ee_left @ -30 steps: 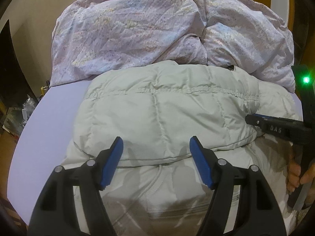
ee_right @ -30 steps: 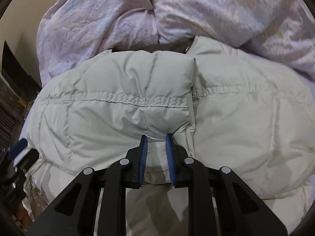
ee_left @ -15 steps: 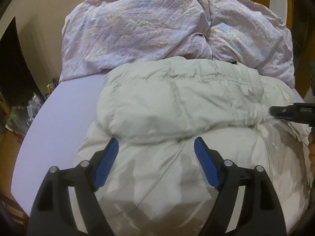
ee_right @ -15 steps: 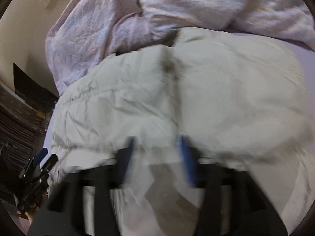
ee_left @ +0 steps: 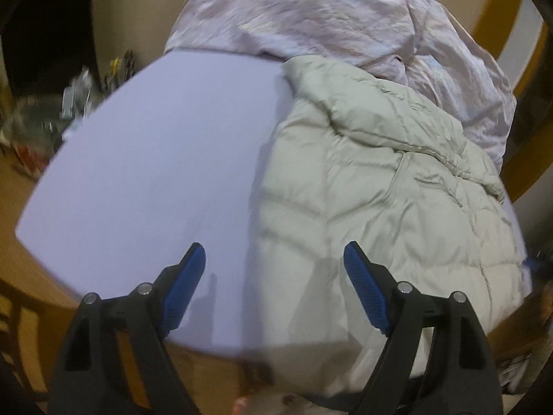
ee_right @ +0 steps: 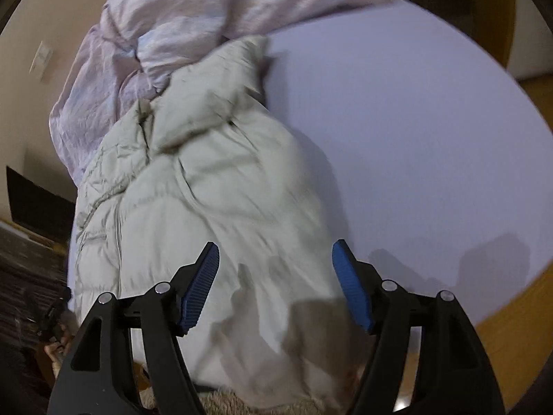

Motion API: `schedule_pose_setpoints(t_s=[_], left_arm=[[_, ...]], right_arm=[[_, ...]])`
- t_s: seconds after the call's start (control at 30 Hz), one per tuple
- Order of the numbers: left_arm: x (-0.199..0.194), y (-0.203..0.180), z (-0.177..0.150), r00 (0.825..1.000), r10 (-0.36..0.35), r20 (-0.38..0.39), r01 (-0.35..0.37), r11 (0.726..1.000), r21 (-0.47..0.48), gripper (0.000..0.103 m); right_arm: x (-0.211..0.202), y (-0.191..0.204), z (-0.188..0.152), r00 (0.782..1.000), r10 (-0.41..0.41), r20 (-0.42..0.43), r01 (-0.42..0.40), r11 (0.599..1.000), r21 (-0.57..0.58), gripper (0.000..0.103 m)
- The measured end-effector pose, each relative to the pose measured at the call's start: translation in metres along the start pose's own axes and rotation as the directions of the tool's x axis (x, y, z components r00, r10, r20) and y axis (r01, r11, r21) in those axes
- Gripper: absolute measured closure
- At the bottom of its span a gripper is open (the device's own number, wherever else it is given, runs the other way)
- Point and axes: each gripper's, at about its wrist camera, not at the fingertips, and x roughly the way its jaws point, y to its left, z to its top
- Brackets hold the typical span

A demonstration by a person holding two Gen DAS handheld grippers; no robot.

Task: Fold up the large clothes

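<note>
The left gripper (ee_left: pixel 273 276) hangs nearest, fingers apart and empty, above the lavender bed sheet (ee_left: pixel 155 159) beside the jacket's left edge. The right gripper (ee_right: pixel 274 276) has its jaws opening, nothing between the pads, over the near hem of the pale quilted puffer jacket (ee_right: pixel 214 200). In the left wrist view the jacket lies from six o'clock up toward one o'clock, already doubled over; beyond it, at twelve, sits a crumpled pink duvet (ee_left: pixel 328 17). The next fold likely needs both grippers set on the outer edges. Pinch deep, through shell and filling, since slick puffy fabric slides; carry the edges across evenly and press the air out.
</note>
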Motion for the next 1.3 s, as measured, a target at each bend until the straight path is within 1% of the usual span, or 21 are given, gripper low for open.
schedule_pose_setpoints(t_s=[0.1, 0.17, 0.23, 0.27, 0.3, 0.33, 0.37, 0.47, 0.53, 0.67, 0.73, 0.77, 0.9, 0.97, 1.0, 1.03, 1.07, 1.17, 1.3], left_arm=[[-0.001, 0.011, -0.014, 0.999, -0.032, -0.017, 0.032, 0.999, -0.039, 0.023], [0.000, 0.017, -0.023, 0.997, -0.069, -0.029, 0.067, 0.995, -0.074, 0.025], [0.001, 0.021, -0.031, 0.990, -0.133, -0.038, 0.128, 0.985, -0.112, 0.032], [0.000, 0.022, -0.034, 0.987, -0.156, -0.038, 0.150, 0.980, -0.127, 0.036], [0.000, 0.023, -0.036, 0.985, -0.171, -0.038, 0.164, 0.977, -0.135, 0.037], [0.000, 0.024, -0.040, 0.980, -0.196, -0.037, 0.189, 0.971, -0.147, 0.039], [0.000, 0.023, -0.042, 0.977, -0.212, -0.037, 0.204, 0.967, -0.155, 0.043], [-0.001, 0.022, -0.051, 0.960, -0.278, -0.036, 0.267, 0.946, -0.183, 0.050], [0.001, 0.020, -0.055, 0.946, -0.320, -0.044, 0.306, 0.931, -0.197, 0.055], [0.003, 0.013, -0.061, 0.932, -0.360, -0.049, 0.344, 0.918, -0.198, 0.057], [0.003, 0.009, -0.062, 0.931, -0.362, -0.048, 0.347, 0.919, -0.188, 0.057], [0.003, 0.007, -0.063, 0.932, -0.359, -0.047, 0.345, 0.920, -0.184, 0.057], [0.005, 0.003, -0.062, 0.927, -0.372, -0.052, 0.356, 0.914, -0.192, 0.058], [0.005, 0.000, -0.061, 0.933, -0.355, -0.051, 0.341, 0.922, -0.184, 0.067], [0.004, -0.001, -0.061, 0.937, -0.346, -0.044, 0.333, 0.925, -0.181, 0.071], [0.002, -0.001, -0.060, 0.939, -0.341, -0.039, 0.329, 0.927, -0.178, 0.076], [-0.001, -0.002, -0.059, 0.940, -0.339, -0.029, 0.329, 0.928, -0.177, 0.080], [-0.015, -0.002, -0.050, 0.945, -0.327, 0.024, 0.326, 0.931, -0.163, 0.085], [-0.045, -0.011, -0.029, 0.944, -0.301, 0.133, 0.314, 0.945, -0.093, 0.086]], right_arm=[[0.000, -0.019, -0.016, 0.999, 0.018, -0.026, -0.017, 0.999, 0.031, 0.033], [0.001, -0.026, -0.022, 0.998, 0.054, -0.036, -0.052, 0.998, 0.047, 0.033], [0.003, -0.031, -0.027, 0.994, 0.104, -0.044, -0.101, 0.993, 0.067, 0.034], [0.005, -0.033, -0.031, 0.990, 0.134, -0.051, -0.130, 0.988, 0.079, 0.034], [0.005, -0.035, -0.033, 0.985, 0.161, -0.059, -0.156, 0.984, 0.085, 0.035], [0.008, -0.035, -0.036, 0.977, 0.199, -0.070, -0.192, 0.977, 0.089, 0.037], [0.009, -0.036, -0.038, 0.972, 0.219, -0.079, -0.212, 0.973, 0.090, 0.040], [0.015, -0.034, -0.044, 0.953, 0.287, -0.098, -0.278, 0.956, 0.094, 0.040], [0.017, -0.035, -0.047, 0.939, 0.332, -0.091, -0.323, 0.940, 0.107, 0.040], [0.018, -0.044, -0.052, 0.916, 0.396, -0.064, -0.383, 0.911, 0.150, 0.040], [0.018, -0.046, -0.055, 0.909, 0.413, -0.047, -0.402, 0.903, 0.150, 0.040], [0.017, -0.046, -0.056, 0.909, 0.415, -0.043, -0.405, 0.903, 0.145, 0.040], [0.018, -0.038, -0.060, 0.912, 0.408, -0.045, -0.402, 0.909, 0.108, 0.041], [0.022, -0.035, -0.062, 0.920, 0.387, -0.057, -0.381, 0.919, 0.096, 0.060], [0.024, -0.035, -0.062, 0.919, 0.388, -0.062, -0.382, 0.919, 0.098, 0.066], [0.024, -0.036, -0.062, 0.919, 0.390, -0.062, -0.383, 0.918, 0.100, 0.075], [0.023, -0.034, -0.062, 0.921, 0.385, -0.056, -0.379, 0.920, 0.096, 0.081], [0.013, -0.029, -0.057, 0.930, 0.368, -0.018, -0.366, 0.928, 0.066, 0.087], [-0.012, -0.005, -0.044, 0.937, 0.343, 0.068, -0.342, 0.939, -0.018, 0.089]])
